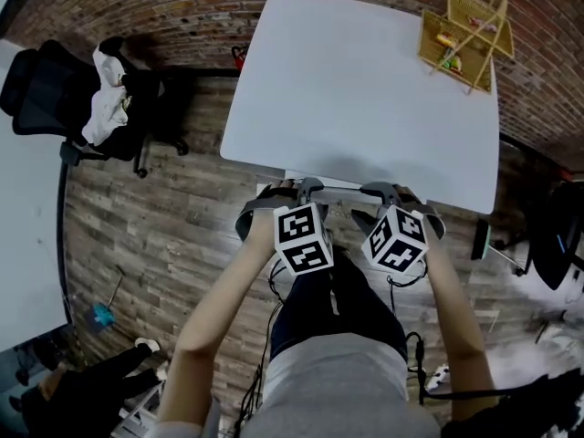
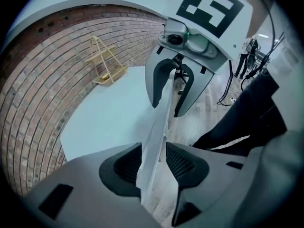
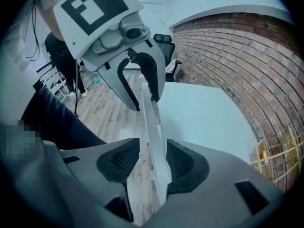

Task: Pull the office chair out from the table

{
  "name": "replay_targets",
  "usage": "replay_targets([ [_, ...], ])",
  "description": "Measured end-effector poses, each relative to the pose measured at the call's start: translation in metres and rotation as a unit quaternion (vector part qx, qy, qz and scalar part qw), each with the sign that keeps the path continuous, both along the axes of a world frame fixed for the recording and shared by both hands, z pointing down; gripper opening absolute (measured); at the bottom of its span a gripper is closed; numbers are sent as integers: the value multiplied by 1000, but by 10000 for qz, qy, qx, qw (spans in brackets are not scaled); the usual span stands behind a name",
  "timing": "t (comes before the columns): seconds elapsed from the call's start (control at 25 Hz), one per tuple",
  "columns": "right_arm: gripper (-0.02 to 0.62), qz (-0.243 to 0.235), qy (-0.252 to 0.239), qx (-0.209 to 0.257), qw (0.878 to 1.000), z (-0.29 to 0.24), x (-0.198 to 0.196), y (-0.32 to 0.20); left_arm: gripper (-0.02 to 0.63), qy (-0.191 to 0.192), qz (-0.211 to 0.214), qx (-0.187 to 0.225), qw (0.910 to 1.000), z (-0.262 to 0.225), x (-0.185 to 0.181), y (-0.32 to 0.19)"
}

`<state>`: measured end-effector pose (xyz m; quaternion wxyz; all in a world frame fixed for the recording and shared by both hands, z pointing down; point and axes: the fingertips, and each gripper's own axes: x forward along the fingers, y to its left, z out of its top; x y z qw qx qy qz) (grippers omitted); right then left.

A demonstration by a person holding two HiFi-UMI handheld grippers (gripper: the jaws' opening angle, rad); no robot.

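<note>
1. Grey mesh pads [image 2: 183,163] of our left claw [image 2: 153,164] stand wide apart, astride the thin white top edge of the office chair [image 2: 159,122]. They flank that edge without clamping it.
2. Our right claw [image 3: 152,164] is just as wide and straddles the same white edge further along. It holds nothing tight either.
3. Each claw shows in the other's view, so the two sit side by side on one edge.
4. Both claws point steeply down. Our forearms [image 1: 219,308] reach forward and roughly parallel, and the marker cubes [image 1: 303,238] cover our hands.
5. We see the office chair tucked against the near edge of the white desk [image 1: 347,89]. Only its top edge shows, because the desk, the claws and our legs [image 1: 338,308] hide the seat and base.
6. A yellow wire basket [image 1: 465,35] stands at the desk's far right corner, its contents too small to name.
7. A black chair [image 1: 55,89] draped with a white cloth [image 1: 105,103] stands well apart to the left on the wooden floor [image 1: 182,208], near the brick wall [image 1: 164,7].
</note>
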<state>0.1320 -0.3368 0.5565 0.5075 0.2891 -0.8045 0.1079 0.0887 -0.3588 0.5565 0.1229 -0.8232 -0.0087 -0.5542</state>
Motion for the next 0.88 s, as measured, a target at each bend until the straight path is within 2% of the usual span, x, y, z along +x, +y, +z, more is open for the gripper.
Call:
replay_targets([
  [0.2, 187, -244, 505, -225, 9982, 16, 9, 0, 167, -491, 324, -6, 9983, 15, 1, -4],
  [0.4, 187, -393, 739, -415, 9956, 28, 12, -1, 167, -649, 407, -273, 9967, 28, 6, -1],
  [0.6, 183, -568, 996, -546, 9919, 40, 15, 4, 164, -882, 543, -202, 9944, 41, 5, 0],
  [0.72, 113, -642, 1219, -399, 9897, 42, 18, 1, 101, -925, 584, -21, 9940, 43, 5, -5],
  [0.76, 94, -660, 1261, -352, 9892, 43, 18, 0, 100, -941, 617, 28, 9936, 43, 5, -5],
  [0.88, 92, -653, 1264, -363, 9892, 43, 18, -1, 95, -1015, 740, 134, 9920, 44, 5, -5],
])
